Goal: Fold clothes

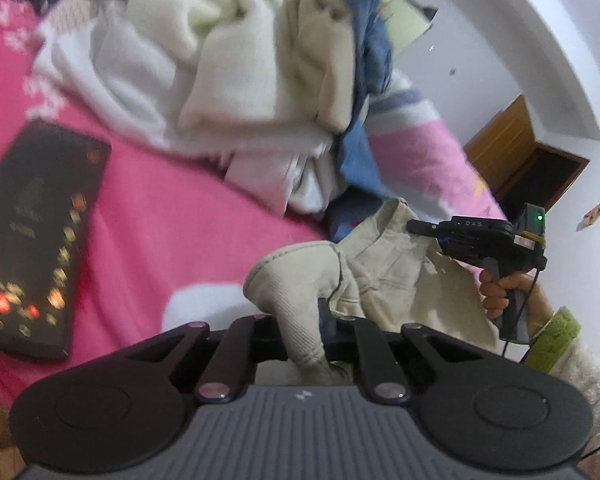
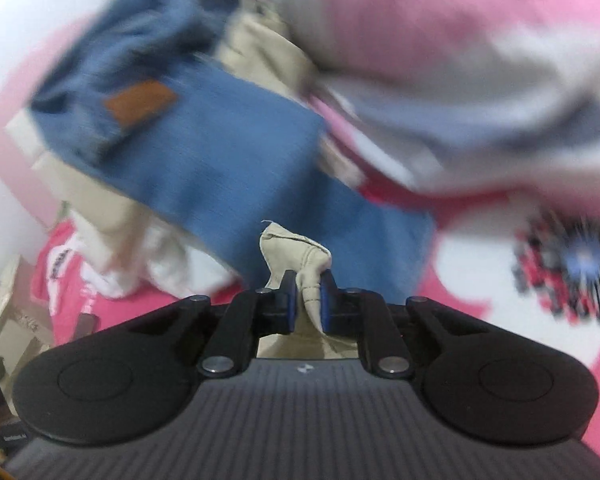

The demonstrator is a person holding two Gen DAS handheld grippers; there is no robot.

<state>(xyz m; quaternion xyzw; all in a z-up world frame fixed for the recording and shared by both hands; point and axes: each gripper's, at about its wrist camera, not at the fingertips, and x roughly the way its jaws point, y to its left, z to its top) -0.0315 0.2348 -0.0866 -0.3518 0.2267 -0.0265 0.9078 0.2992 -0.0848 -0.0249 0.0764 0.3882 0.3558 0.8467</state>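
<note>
I count two grippers: left gripper (image 1: 304, 320) at 6 o'clock of left view, right gripper (image 1: 416, 226) at 3 o'clock. One hand (image 1: 500, 292) visible. One beige garment (image 1: 388, 272) held between them. One clothes pile (image 1: 240, 80) at 12 o'clock, holding at least three pieces, exact number unclear. One dark box (image 1: 36, 236) at 9 o'clock. One pink bedsheet (image 1: 172, 216).

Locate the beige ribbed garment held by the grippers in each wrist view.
Left wrist view: the beige ribbed garment is low centre, running right to the right gripper.
Right wrist view: its bunched edge pokes up at centre, pinched in that gripper.
Shared landmark: blue denim jeans on the clothes pile behind.
</note>
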